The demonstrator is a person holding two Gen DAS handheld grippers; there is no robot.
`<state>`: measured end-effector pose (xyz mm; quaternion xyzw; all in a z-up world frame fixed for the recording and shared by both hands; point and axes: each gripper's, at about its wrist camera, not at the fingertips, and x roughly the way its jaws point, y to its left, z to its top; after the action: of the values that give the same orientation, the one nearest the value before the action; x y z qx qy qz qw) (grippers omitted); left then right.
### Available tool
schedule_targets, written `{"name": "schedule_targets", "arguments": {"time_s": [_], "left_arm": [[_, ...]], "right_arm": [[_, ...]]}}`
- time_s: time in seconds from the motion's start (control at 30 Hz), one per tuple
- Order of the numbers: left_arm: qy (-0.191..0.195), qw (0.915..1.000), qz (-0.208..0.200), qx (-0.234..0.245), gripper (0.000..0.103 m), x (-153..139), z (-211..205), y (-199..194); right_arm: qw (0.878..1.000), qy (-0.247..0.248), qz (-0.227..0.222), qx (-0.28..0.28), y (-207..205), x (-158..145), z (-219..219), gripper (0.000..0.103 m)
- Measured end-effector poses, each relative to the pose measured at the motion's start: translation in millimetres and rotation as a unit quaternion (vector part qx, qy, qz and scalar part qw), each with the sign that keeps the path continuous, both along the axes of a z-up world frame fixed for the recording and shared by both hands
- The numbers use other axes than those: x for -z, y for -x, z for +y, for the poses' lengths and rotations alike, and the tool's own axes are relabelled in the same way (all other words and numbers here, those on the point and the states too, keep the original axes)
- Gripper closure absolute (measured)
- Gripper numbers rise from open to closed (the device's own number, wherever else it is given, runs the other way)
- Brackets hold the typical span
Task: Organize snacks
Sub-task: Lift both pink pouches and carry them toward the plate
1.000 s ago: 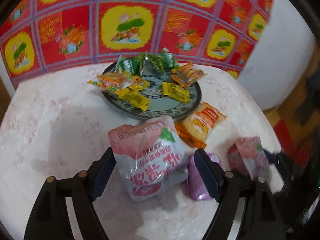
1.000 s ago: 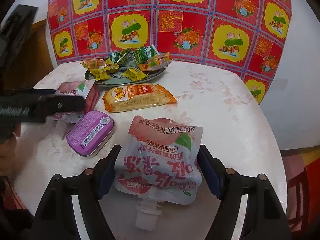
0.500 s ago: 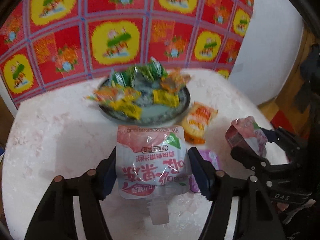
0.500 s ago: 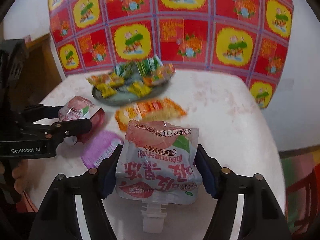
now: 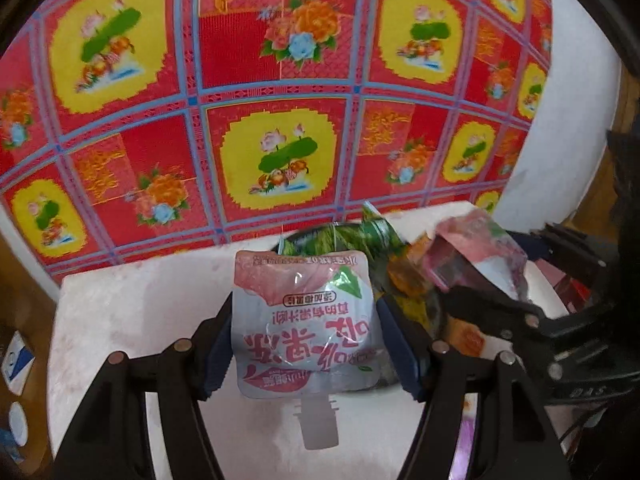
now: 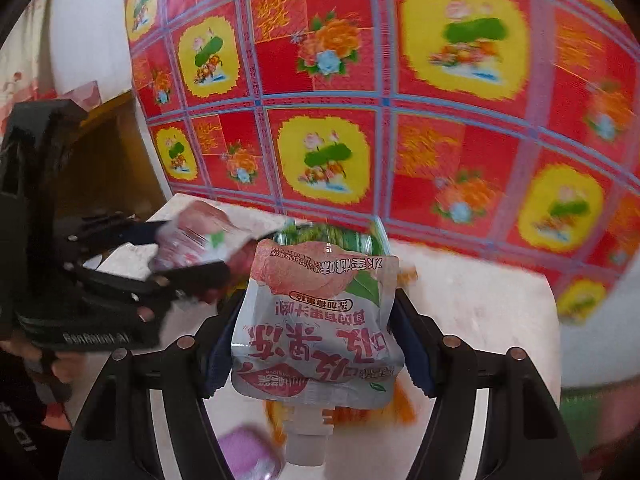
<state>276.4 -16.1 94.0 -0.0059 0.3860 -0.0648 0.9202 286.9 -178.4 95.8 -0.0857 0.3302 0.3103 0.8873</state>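
Item one: we are holding a pink-and-white jelly pouch (image 5: 306, 320) in the left gripper (image 5: 306, 344), at the lower centre of the left wrist view; both pads are pressing its side edges, spout pointing down, and the pouch is hanging clear above the white table (image 5: 132, 312).

Item two: we are holding a second pouch (image 6: 316, 320) of the same kind in the right gripper (image 6: 316, 346), lower centre of the right wrist view, jaws clamped on its sides, spout down.

Both sets of jaws have just been closing in on these pouches.

Item three: green snack packets (image 5: 360, 236) are showing just behind the left pouch, upper centre.

Item four: a purple tin (image 6: 250, 454) is lying at the bottom of the right wrist view, blurred.

Item five: an orange packet (image 6: 400, 404) is peeking out beneath the right pouch.

Item six: a red flowered cloth (image 5: 280, 80) is filling the upper frame of both views.
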Motion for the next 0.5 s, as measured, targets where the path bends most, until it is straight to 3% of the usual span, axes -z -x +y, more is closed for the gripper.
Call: {"name": "schedule_targets", "arguments": {"time_s": [0.2,0.3,0.4,0.5], "left_arm": [[0.013,0.9998,-0.003,-0.015,0.033,21,9,-23],[0.037,0.999,-0.014,-0.018,0.032,29,15,-23],[0.012,0.9993,-0.031,-0.014,0.033,31,9,-18],[0.014,0.9992,-0.036,-0.013,0.033,34,10,-17]], "right_arm": [[0.999,0.032,0.011,0.006,-48,14,16,0.032],[0.999,0.041,0.021,-0.009,-48,22,20,0.032],[0.998,0.067,0.001,-0.02,-39,25,27,0.032],[0.997,0.077,-0.019,-0.019,-34,25,29,0.032]]}}
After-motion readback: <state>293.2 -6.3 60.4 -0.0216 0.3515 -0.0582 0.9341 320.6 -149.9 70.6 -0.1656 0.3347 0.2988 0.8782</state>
